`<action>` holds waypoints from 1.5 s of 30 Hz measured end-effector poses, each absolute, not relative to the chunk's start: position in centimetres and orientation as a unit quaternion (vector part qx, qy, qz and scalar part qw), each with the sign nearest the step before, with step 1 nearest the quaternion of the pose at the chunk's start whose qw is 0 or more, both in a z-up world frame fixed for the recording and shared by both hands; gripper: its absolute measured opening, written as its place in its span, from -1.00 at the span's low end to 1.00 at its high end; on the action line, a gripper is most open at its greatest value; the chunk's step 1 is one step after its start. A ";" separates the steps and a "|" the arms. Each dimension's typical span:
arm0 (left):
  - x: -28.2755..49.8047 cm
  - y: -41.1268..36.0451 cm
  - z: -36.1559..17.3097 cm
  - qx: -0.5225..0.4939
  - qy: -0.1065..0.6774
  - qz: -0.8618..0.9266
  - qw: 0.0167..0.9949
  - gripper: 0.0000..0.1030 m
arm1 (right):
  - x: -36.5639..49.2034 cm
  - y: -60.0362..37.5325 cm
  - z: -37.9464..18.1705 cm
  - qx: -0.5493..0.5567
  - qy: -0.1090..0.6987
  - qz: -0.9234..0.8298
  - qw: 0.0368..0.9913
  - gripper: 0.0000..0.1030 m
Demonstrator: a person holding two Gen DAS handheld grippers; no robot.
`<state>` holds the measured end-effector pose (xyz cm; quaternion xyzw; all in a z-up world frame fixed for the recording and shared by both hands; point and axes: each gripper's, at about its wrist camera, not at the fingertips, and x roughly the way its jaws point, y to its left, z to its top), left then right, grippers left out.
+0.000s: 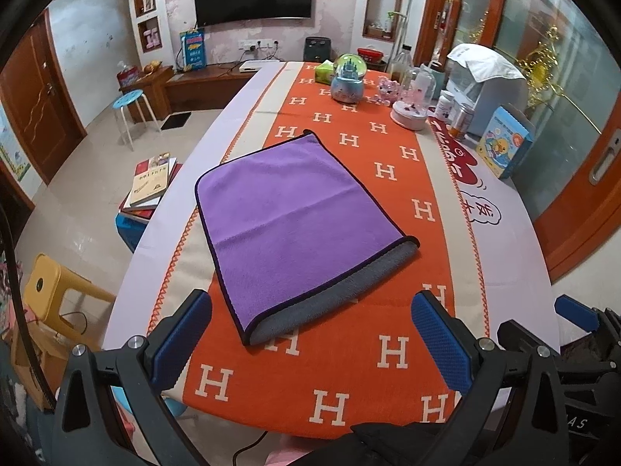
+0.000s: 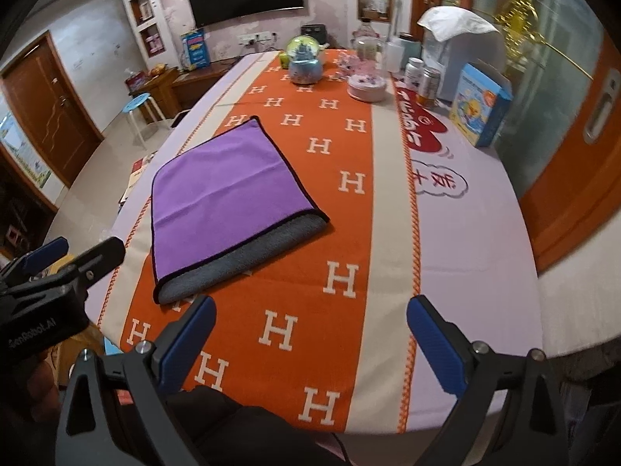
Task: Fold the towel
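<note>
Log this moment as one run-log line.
task: fold towel | towel: folded once, purple over grey, flat on orange cloth | left gripper: open, empty | right gripper: open, empty | contact: none

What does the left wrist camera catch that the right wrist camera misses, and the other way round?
Only the left wrist view shows the yellow stool and the whole stack of books on the floor. Only the right wrist view shows the label on the left gripper's body. Both show the purple towel folded once, its grey underside peeking out at the near edge, the snow globe, and both grippers open: left gripper, right gripper.
</note>
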<state>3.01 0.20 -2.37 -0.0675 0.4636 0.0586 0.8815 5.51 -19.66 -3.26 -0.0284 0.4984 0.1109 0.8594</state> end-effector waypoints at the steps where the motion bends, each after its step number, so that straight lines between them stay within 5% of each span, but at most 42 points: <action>1: 3.1 0.3 -2.5 -0.070 0.465 0.060 0.881 0.98 | 5.9 -19.6 -3.2 -0.029 0.497 0.119 0.859 0.92; 39: 6.0 7.0 -14.4 -0.150 0.563 0.156 0.798 0.98 | 18.7 -17.3 -13.1 -0.176 0.387 0.350 0.835 0.91; 45: 6.2 7.9 -16.7 -0.152 0.555 0.149 0.804 0.98 | 19.8 -17.1 -15.6 -0.186 0.404 0.365 0.818 0.75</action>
